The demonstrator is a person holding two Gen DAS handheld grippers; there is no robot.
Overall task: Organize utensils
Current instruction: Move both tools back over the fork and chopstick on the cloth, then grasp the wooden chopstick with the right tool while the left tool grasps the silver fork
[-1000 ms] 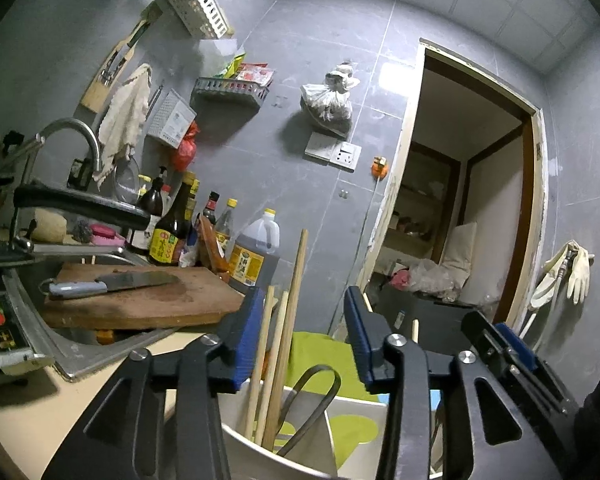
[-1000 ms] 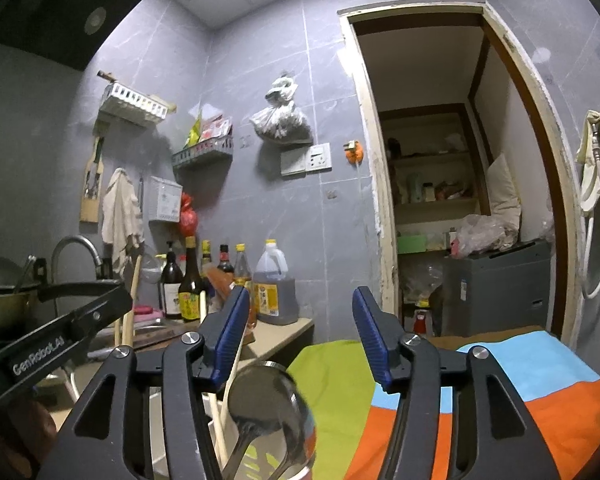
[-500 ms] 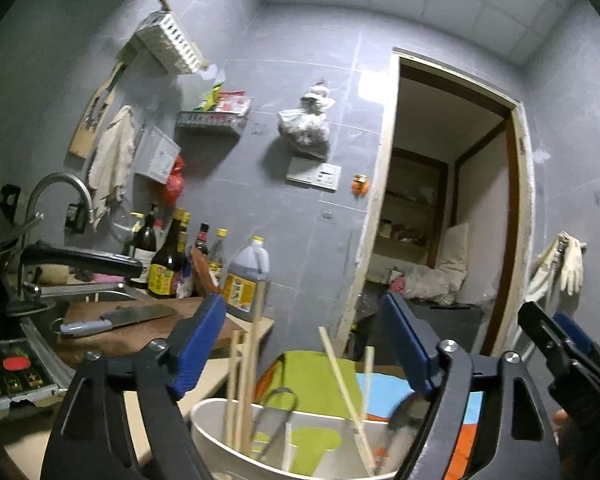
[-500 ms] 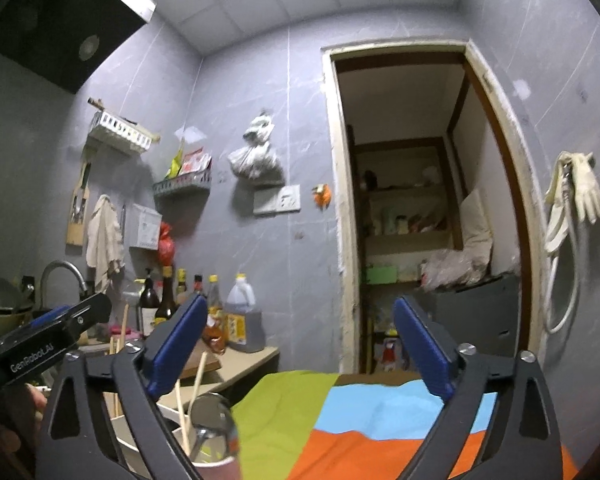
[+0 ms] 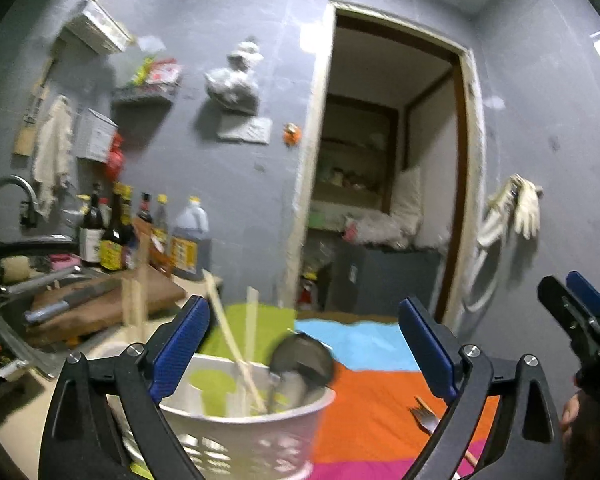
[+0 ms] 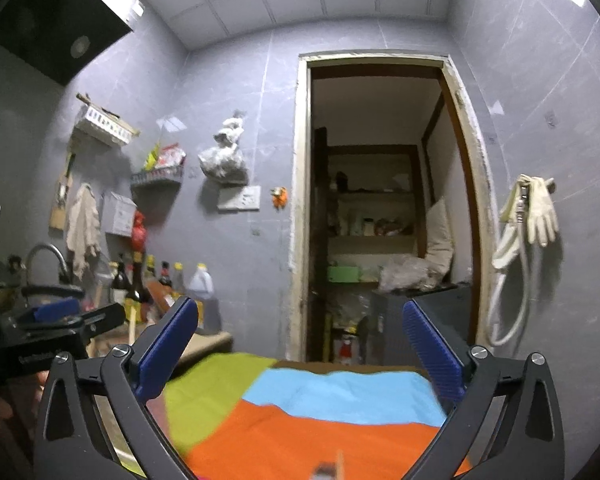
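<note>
Our left gripper jaws are opening, the right gripper jaws too, nothing pinched in either. Just ahead, the white basket holds chopsticks and a ladle. A fork lies on the cloth-covered surface: light, stiff, slick, so we judge mid-handle best.

Chopsticks in basket, fork right

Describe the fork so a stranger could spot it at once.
Start at the colourful striped cloth covering the table below the doorway. To the right of the white perforated basket, the fork lies flat on the orange stripe. Unlike the chopsticks and ladle, it sits outside the basket, alone.
</note>
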